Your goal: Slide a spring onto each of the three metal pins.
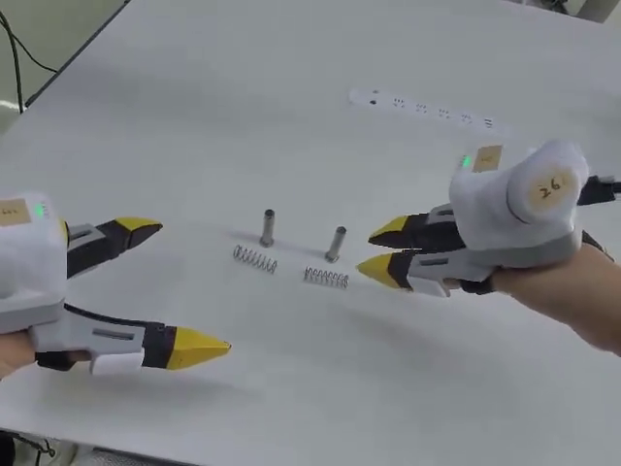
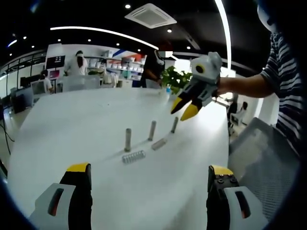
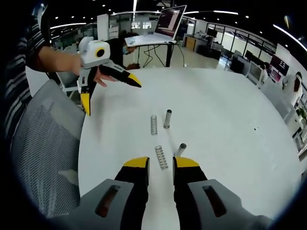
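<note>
Two short metal pins (image 1: 268,227) (image 1: 336,243) stand upright on the white table (image 1: 291,116). A spring (image 1: 254,258) (image 1: 325,278) lies flat in front of each. The left gripper view shows three pins in a row (image 2: 128,140) (image 2: 152,130) (image 2: 174,124) and two springs (image 2: 133,156) (image 2: 159,144). My left gripper (image 1: 179,286) (image 2: 148,170) hovers wide open, left of the pins, holding nothing. My right gripper (image 1: 376,250) (image 3: 161,164) stands open by a narrow gap just right of the nearer spring (image 3: 161,157), which lies on the table at its tips.
A white power strip (image 1: 427,109) lies at the back right of the table. A black cable (image 1: 15,58) hangs off the far left edge. A grey mesh chair (image 2: 268,158) (image 3: 43,143) stands by the table. People stand in the background.
</note>
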Tool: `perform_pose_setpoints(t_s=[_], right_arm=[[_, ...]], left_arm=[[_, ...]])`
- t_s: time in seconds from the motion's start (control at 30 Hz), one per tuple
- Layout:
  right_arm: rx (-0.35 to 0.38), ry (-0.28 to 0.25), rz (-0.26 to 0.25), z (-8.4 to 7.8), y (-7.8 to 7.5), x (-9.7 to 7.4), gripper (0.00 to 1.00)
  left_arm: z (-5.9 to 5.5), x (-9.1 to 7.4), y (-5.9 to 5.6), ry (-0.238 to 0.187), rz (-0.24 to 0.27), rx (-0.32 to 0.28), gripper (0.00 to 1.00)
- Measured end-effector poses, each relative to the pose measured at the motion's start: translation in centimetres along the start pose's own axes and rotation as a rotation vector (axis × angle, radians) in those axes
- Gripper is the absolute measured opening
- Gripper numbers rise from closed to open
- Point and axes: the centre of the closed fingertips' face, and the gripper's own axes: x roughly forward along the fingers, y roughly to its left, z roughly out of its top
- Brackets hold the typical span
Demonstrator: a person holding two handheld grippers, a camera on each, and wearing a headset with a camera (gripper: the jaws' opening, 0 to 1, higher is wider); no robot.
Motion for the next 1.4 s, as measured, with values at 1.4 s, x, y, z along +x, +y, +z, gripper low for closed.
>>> perform_pose_setpoints(t_s=[1.4], right_arm=[[-0.079,0.211,0.086,-4.8,-0.6,7.1,0.11]], left_arm=[[-0.3,0.1,0.0,0.016,-0.015,-0.006,0.98]])
